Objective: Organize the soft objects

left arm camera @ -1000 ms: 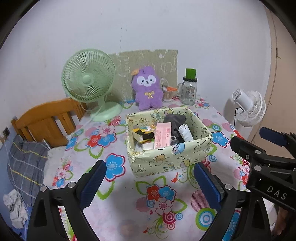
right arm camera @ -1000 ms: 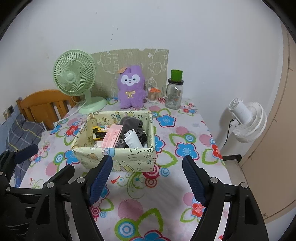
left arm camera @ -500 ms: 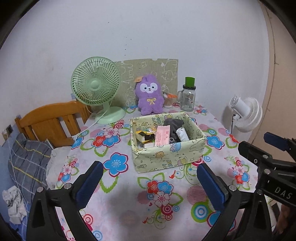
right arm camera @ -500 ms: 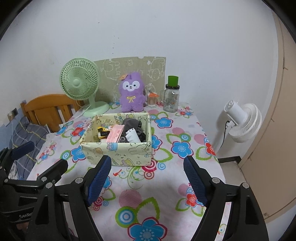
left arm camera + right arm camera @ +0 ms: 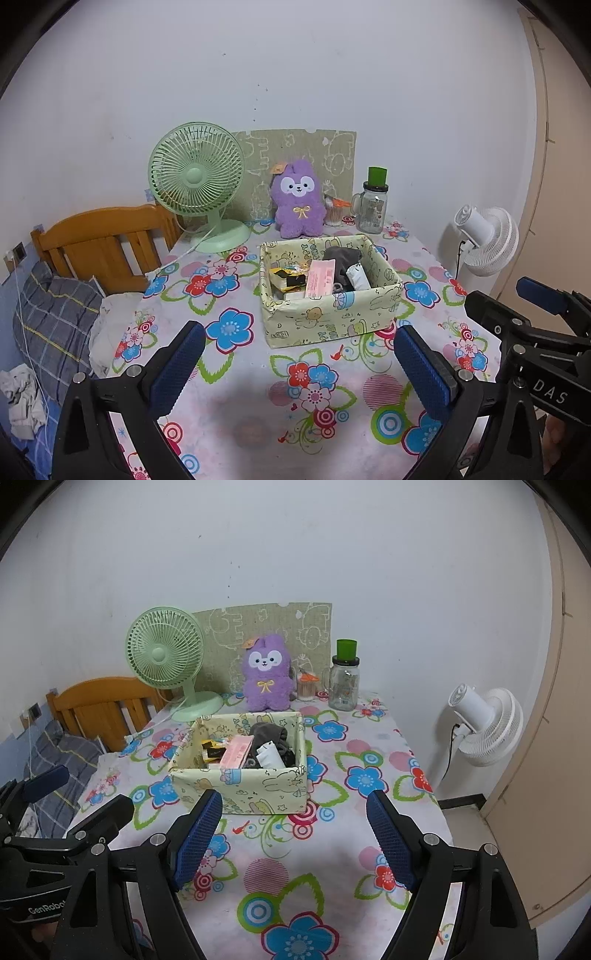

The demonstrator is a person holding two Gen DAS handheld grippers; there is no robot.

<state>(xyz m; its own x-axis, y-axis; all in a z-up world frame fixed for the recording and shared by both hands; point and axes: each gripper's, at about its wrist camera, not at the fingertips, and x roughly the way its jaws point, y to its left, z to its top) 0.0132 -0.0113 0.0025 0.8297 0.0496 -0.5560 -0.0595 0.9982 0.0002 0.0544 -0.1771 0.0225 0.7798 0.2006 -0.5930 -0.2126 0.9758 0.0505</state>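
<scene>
Both grippers hang above the near edge of the table, and neither carries anything. The left gripper has its fingers wide apart, and so does the right gripper. The fabric box sits near the middle of the table, toward the right edge, already holding a dark cloth, a pink packet, a white roll and some yellow-and-black wrappers. The purple plush toy stands upright at the far edge against a patterned board, between the green fan and a glass jar, with a small cup touching its right side.

The plush looks like the one soft thing not yet in the box. A good way to take it is to reach over the box without brushing its rim, close on the body rather than an ear, and lift straight up so the cup and jar stay standing. The box is fairly full, so the plush probably needs laying on top.
</scene>
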